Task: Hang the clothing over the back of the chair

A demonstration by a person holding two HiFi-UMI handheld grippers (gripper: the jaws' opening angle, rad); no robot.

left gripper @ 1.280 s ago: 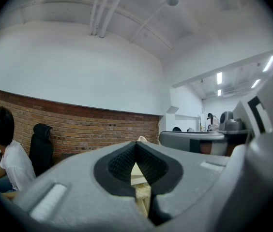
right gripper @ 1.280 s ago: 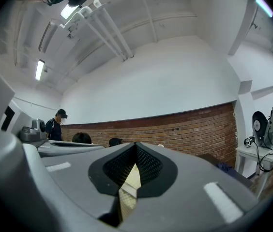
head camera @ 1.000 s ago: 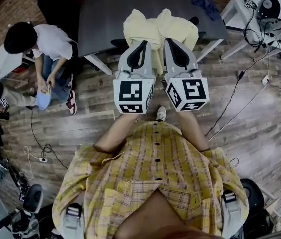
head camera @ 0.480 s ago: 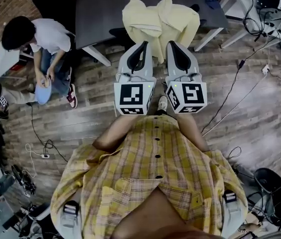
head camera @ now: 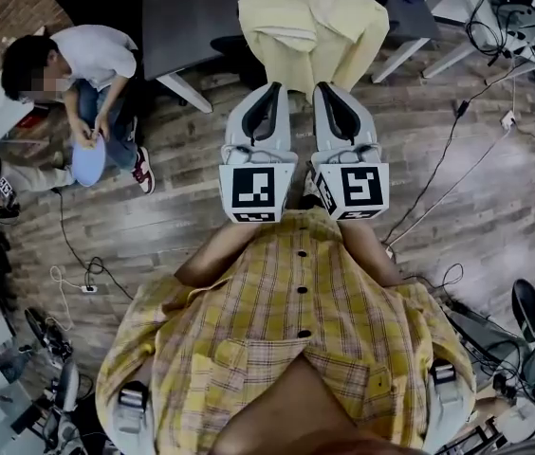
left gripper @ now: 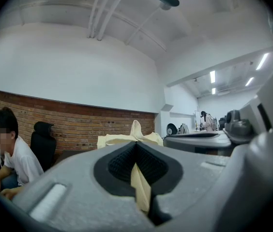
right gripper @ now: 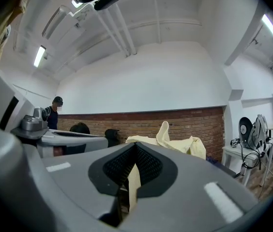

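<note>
Head view: your left gripper (head camera: pixel 269 98) and right gripper (head camera: pixel 325 96) each clench the pale yellow garment (head camera: pixel 313 28).

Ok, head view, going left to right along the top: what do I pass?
From the left: seated person in a white T-shirt → pale yellow garment → white side table with cabled equipment.
</note>
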